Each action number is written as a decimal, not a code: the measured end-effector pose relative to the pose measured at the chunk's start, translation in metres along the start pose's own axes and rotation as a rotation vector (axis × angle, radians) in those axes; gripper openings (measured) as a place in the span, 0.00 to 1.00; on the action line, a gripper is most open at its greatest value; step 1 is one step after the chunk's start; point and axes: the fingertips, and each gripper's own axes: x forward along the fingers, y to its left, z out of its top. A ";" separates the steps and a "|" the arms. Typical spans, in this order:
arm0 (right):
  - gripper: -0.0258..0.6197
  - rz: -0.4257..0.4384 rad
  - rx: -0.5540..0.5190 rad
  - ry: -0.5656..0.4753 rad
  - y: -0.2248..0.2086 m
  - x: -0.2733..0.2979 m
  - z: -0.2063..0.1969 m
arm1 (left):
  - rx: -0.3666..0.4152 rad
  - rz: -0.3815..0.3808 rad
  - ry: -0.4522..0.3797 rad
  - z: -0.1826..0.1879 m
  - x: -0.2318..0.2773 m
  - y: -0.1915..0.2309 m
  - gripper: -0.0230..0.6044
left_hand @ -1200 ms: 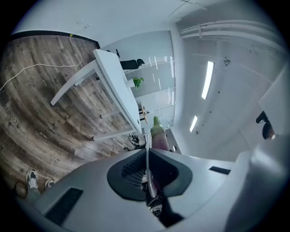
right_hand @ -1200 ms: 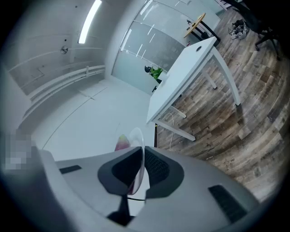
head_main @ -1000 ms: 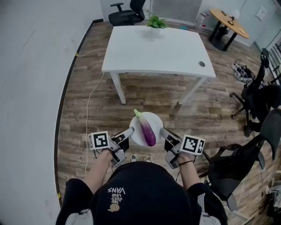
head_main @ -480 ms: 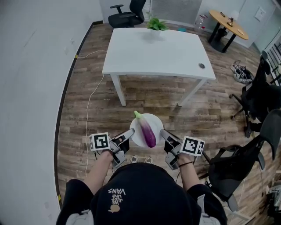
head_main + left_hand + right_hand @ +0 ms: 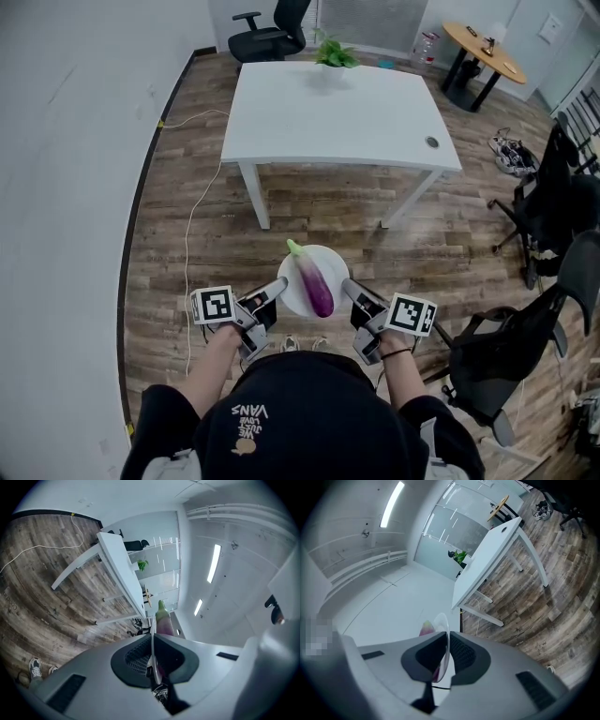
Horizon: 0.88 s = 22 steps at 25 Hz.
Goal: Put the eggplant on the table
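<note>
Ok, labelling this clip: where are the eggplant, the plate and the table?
eggplant (image 5: 316, 286), head view, middle of its purple body.
plate (image 5: 335, 264), head view, bare upper-right part.
table (image 5: 337, 112), head view, bare middle of its top.

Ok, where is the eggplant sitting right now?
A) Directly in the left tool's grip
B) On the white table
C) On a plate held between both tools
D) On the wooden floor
C: the eggplant lies on the white plate, and the left tool and the right tool each clamp its rim on opposite sides, short of the table.
</note>
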 end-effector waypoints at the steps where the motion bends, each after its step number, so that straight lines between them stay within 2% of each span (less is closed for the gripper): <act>1: 0.09 -0.007 0.001 -0.004 -0.001 0.001 -0.001 | -0.002 -0.004 0.004 0.001 -0.001 0.001 0.08; 3: 0.09 -0.034 0.000 -0.008 -0.004 0.002 -0.003 | -0.014 -0.018 0.012 0.002 -0.001 0.001 0.08; 7: 0.09 0.016 0.020 -0.029 0.006 0.012 -0.005 | -0.010 -0.011 0.024 0.009 -0.005 0.006 0.08; 9: 0.09 0.008 0.019 -0.029 0.004 0.016 -0.002 | -0.039 -0.033 0.018 0.012 -0.003 0.004 0.08; 13: 0.09 -0.031 0.011 -0.006 -0.006 0.022 0.010 | -0.057 -0.024 0.012 0.022 0.006 0.009 0.08; 15: 0.09 -0.019 0.012 -0.001 -0.006 0.028 0.022 | -0.074 -0.035 0.002 0.031 0.015 0.006 0.08; 18: 0.09 -0.004 0.004 0.006 -0.008 0.038 0.044 | -0.026 -0.008 -0.006 0.048 0.027 0.010 0.08; 22: 0.09 0.012 -0.007 0.024 -0.012 0.050 0.074 | -0.014 -0.001 -0.035 0.070 0.049 0.011 0.08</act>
